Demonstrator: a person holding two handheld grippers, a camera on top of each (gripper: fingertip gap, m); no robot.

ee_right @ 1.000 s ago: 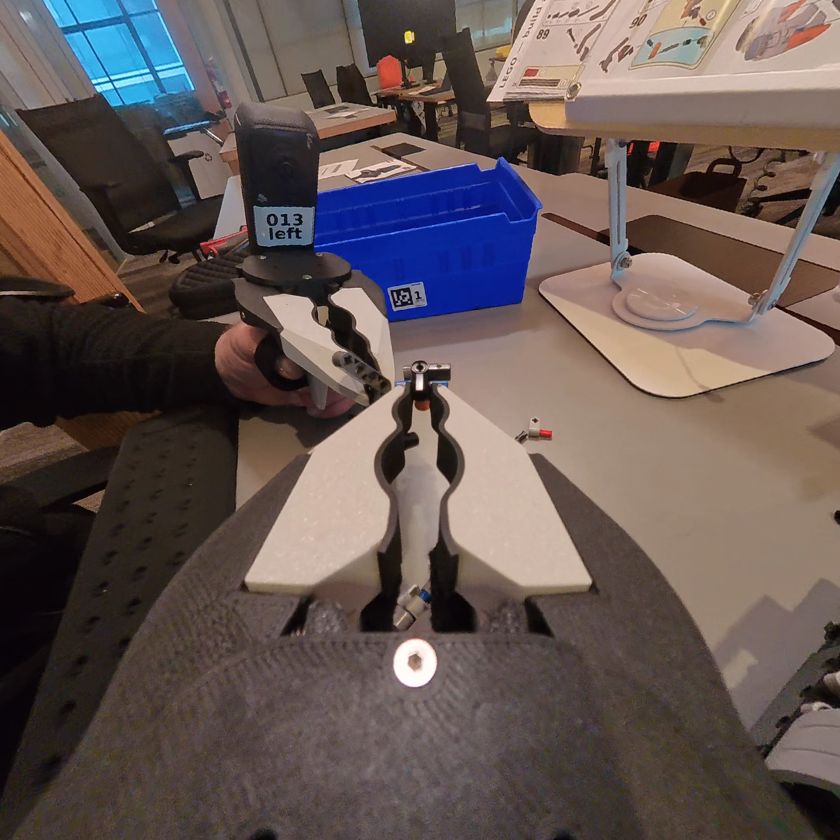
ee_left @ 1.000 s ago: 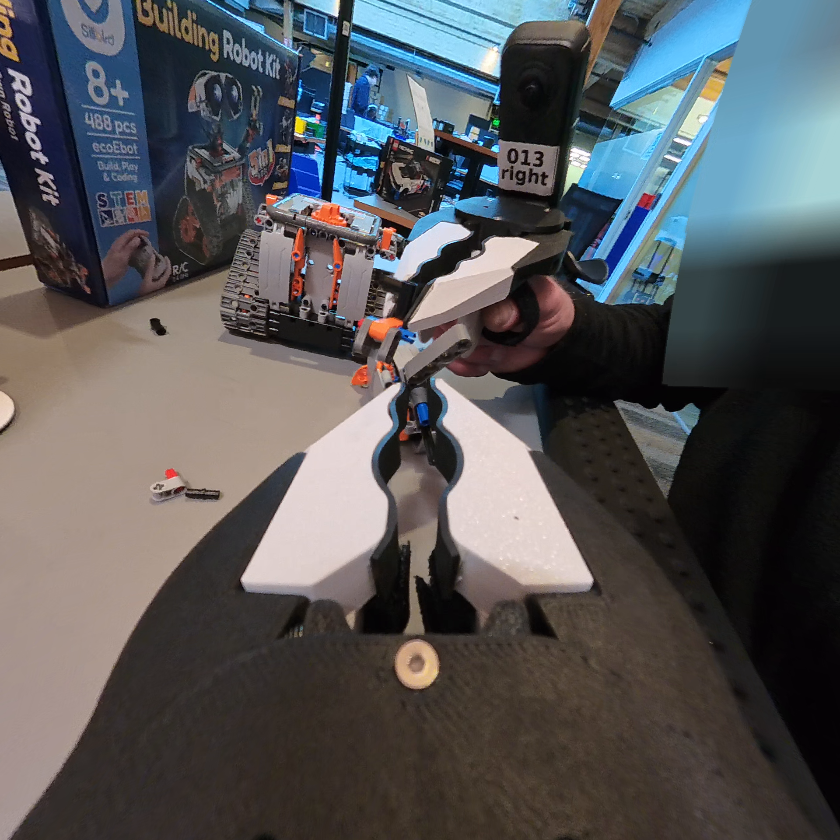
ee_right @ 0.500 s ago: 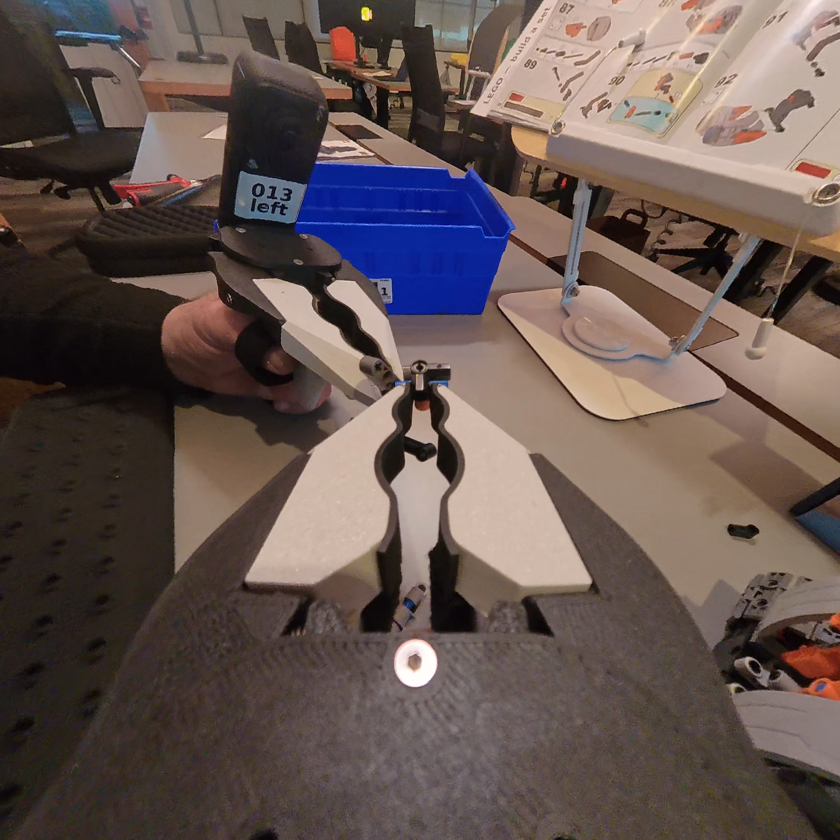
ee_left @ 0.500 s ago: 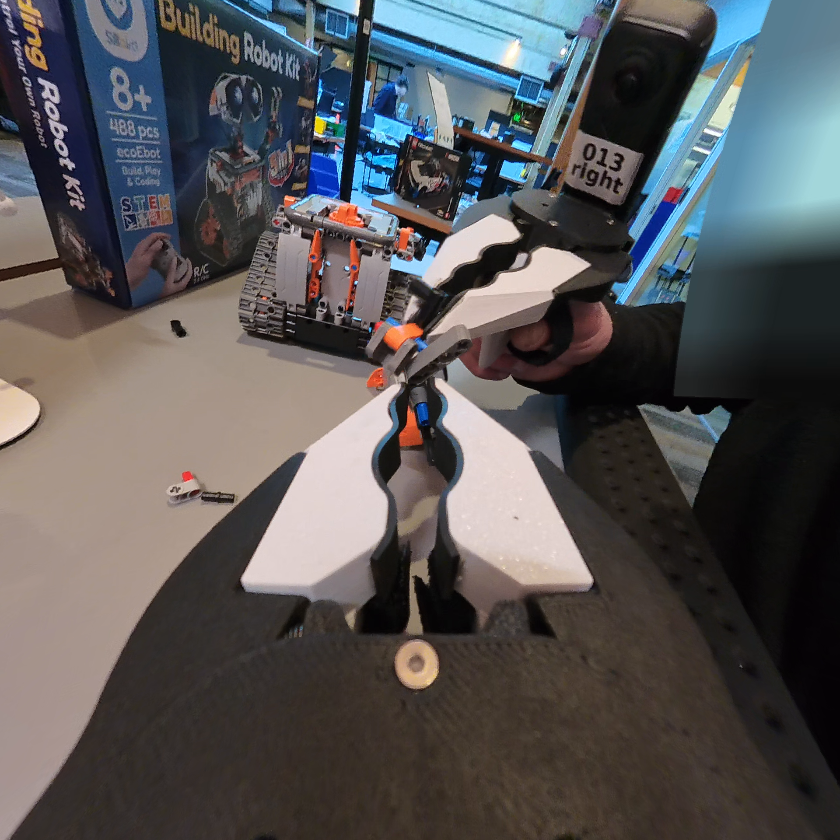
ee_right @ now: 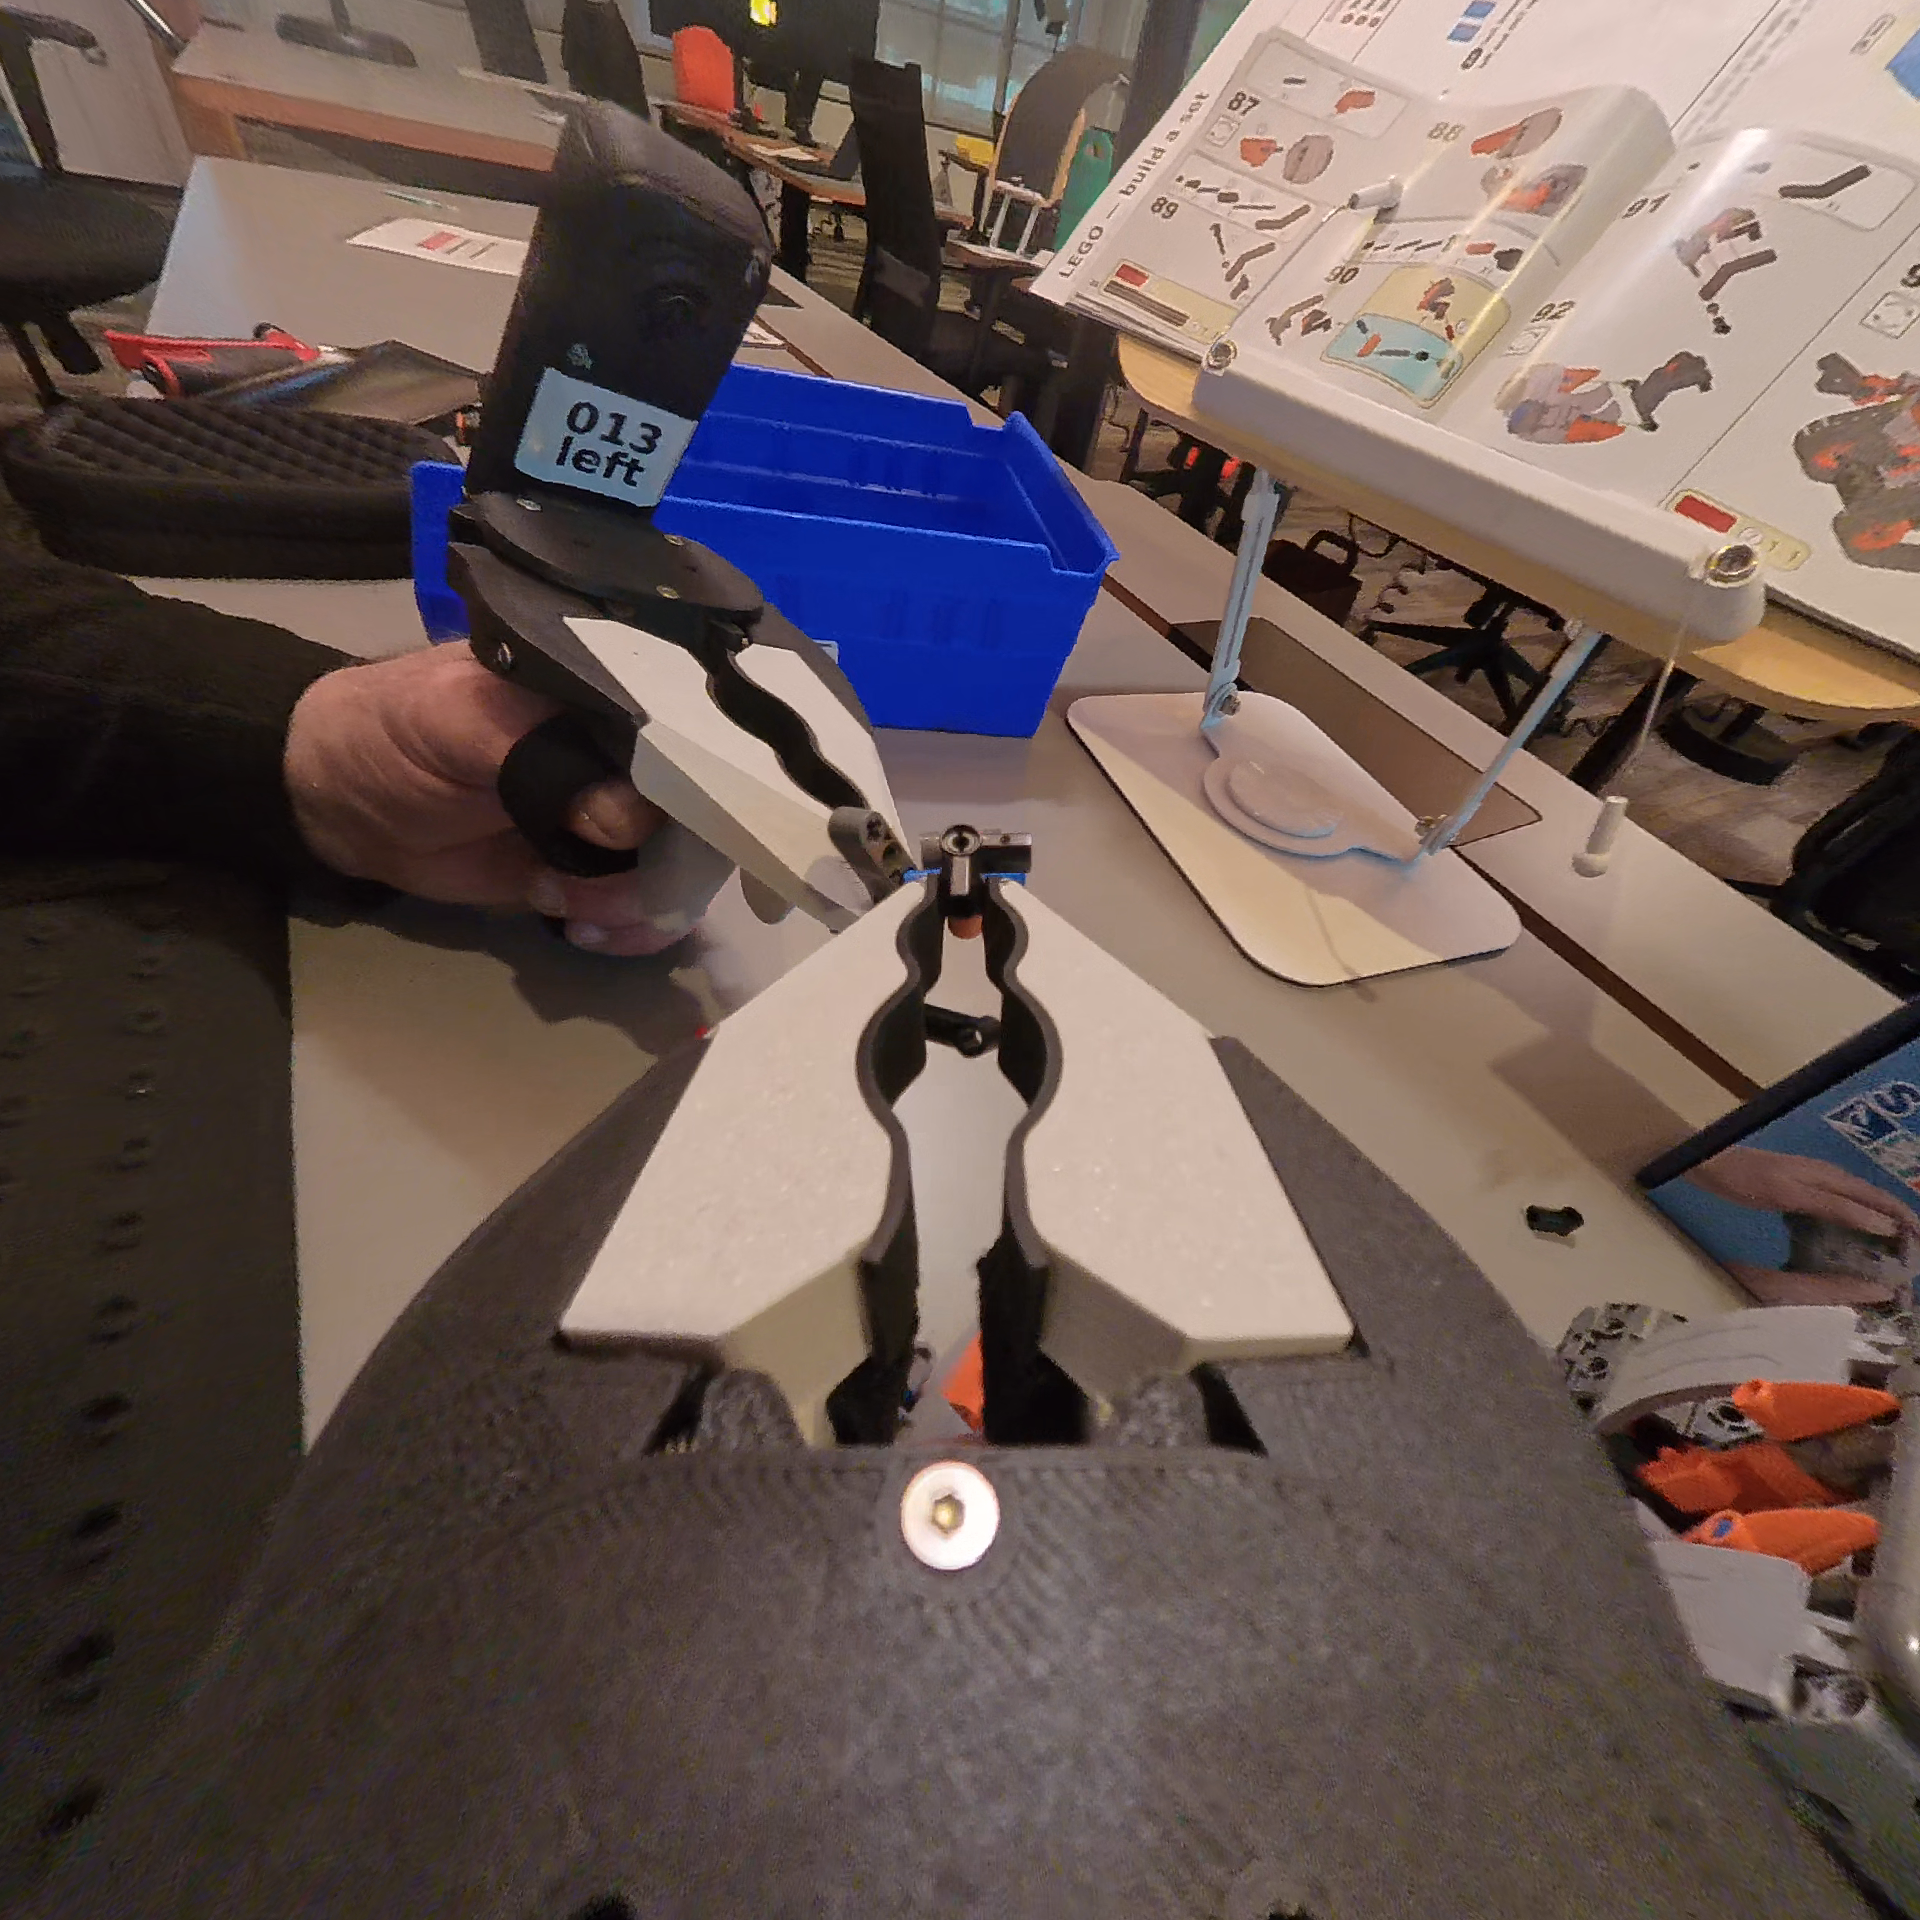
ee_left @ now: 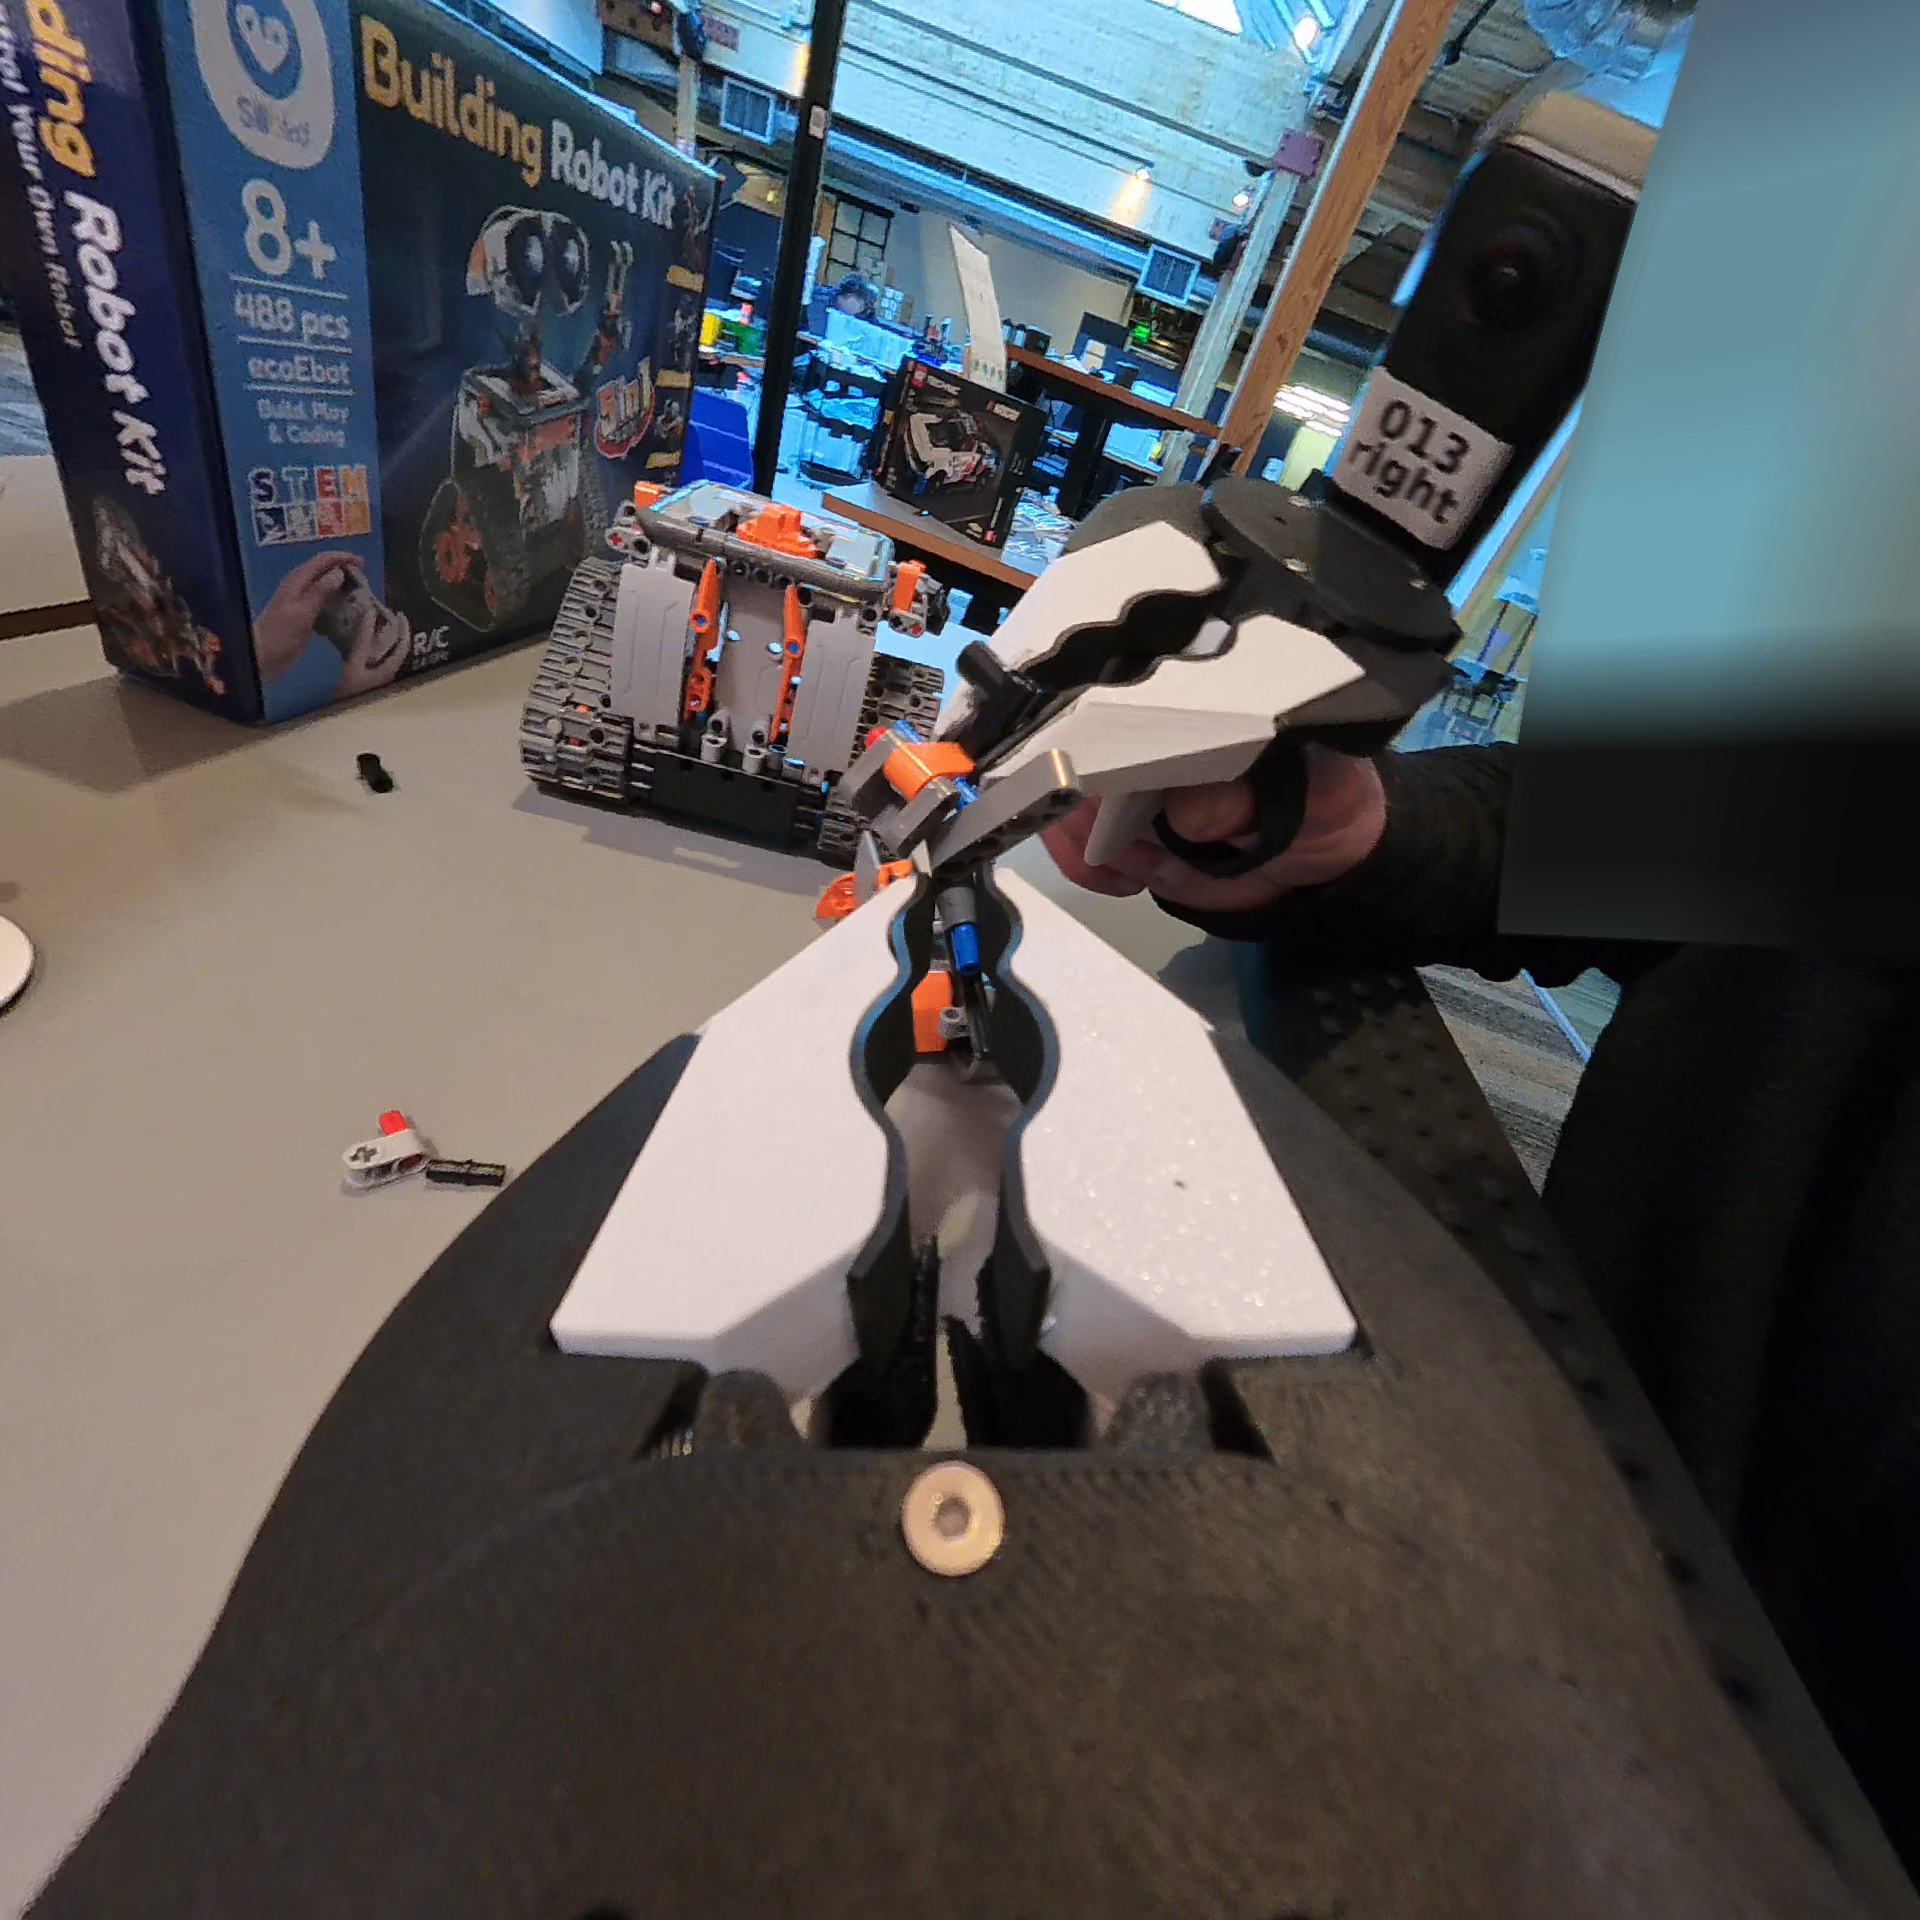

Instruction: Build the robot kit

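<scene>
My left gripper (ee_left: 951, 896) is shut on a small brick assembly (ee_left: 920, 777) of grey beams, orange parts and a blue pin, held above the grey table (ee_left: 260, 987). My right gripper (ee_right: 964, 889) is shut on the other end of the same assembly (ee_right: 966, 847), on a black connector with a blue pin. In the left wrist view the right gripper (ee_left: 977, 732) comes in from the upper right, a hand on its handle. In the right wrist view the left gripper (ee_right: 871, 844) comes in from the left, its tips close to mine.
A tracked brick robot (ee_left: 727, 675) stands behind the grippers, in front of a blue kit box (ee_left: 312, 312). A small white-and-red piece (ee_left: 390, 1151) and a black pin (ee_left: 374, 771) lie loose. A blue bin (ee_right: 883, 582) and an instruction booklet (ee_right: 1507, 291) on a white stand (ee_right: 1299, 862) are beyond. My left and right fingertips are right by each other. The small white-and-red piece (ee_left: 390, 1151) is about 15 centimeters from both grippers' fingertips.
Both grippers stay shut on the assembly. The right gripper has risen and tilted, and its view has swung right, bringing the tracked robot and box corner into view.
</scene>
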